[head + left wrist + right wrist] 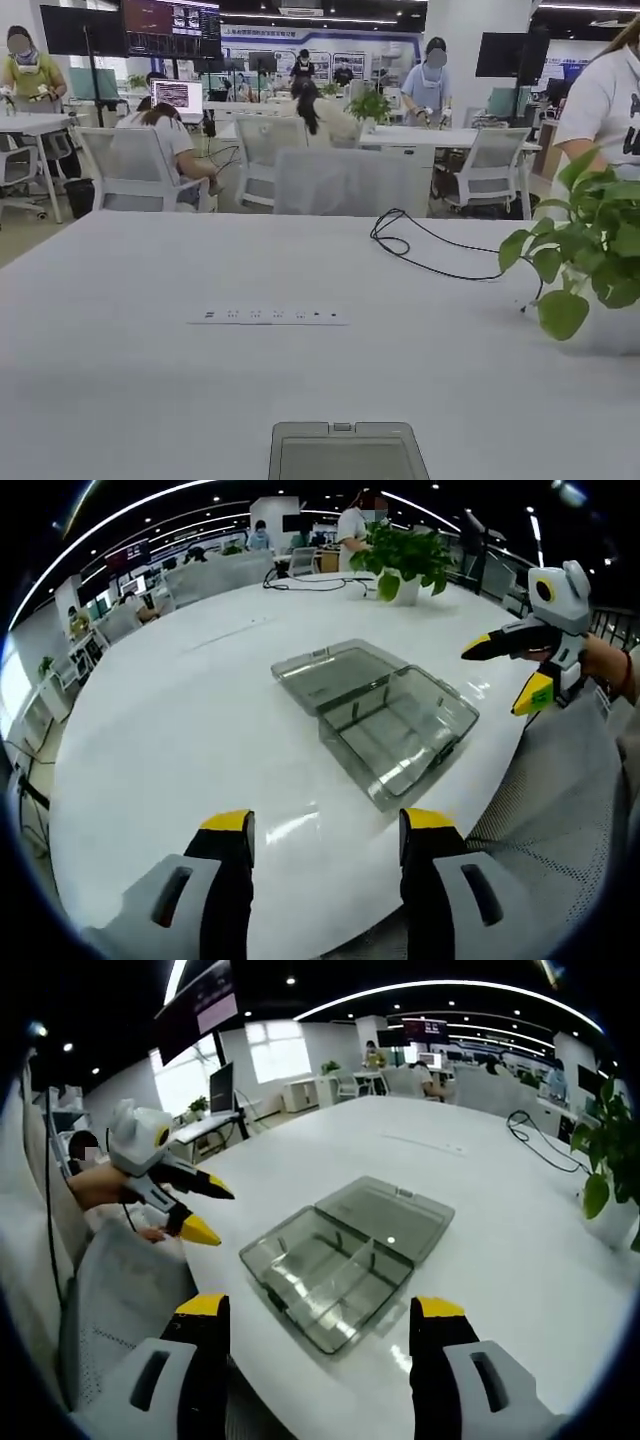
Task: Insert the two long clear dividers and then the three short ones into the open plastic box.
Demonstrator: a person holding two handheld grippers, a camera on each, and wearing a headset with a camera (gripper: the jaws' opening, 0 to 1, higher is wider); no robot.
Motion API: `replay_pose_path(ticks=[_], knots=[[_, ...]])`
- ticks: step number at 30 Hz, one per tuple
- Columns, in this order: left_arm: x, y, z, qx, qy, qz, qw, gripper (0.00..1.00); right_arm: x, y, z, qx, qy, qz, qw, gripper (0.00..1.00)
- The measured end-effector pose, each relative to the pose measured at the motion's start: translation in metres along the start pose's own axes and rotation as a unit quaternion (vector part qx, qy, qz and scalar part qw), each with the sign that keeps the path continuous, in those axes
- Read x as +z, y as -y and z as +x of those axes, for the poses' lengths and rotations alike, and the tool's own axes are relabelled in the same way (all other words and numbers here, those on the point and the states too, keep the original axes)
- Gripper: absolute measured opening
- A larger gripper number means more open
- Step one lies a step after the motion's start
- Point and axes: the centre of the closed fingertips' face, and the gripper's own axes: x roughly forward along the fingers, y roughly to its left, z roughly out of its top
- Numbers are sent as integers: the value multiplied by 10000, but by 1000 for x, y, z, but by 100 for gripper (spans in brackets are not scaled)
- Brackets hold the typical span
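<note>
White table (130, 390), clear box (395, 730) (chairs (128, 165) beyond)

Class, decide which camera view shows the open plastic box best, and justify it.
The right gripper view: the open plastic box lies whole and central, its inside visible. The left gripper view also shows it whole, right of centre. The head view catches one part at the bottom edge.

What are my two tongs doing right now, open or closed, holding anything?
Left tongs: open, holding nothing.
Right tongs: open, holding nothing.
</note>
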Motion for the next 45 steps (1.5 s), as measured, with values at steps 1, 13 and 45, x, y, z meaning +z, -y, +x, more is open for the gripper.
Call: replay_pose_path(ticks=[1, 13, 45], knots=[[-2, -2, 2, 10, -63, -7, 10000, 57, -1, 0, 0, -5, 0, 11, 10000, 74], [-23, -14, 22, 41, -566, -150, 9983, 48, -6, 4, 0, -37, -21, 167, 9999, 74], [-44, -26, 39, 198, -1124, -201, 9933, 33, -2, 5, 5, 0, 68, 157, 9999, 73]])
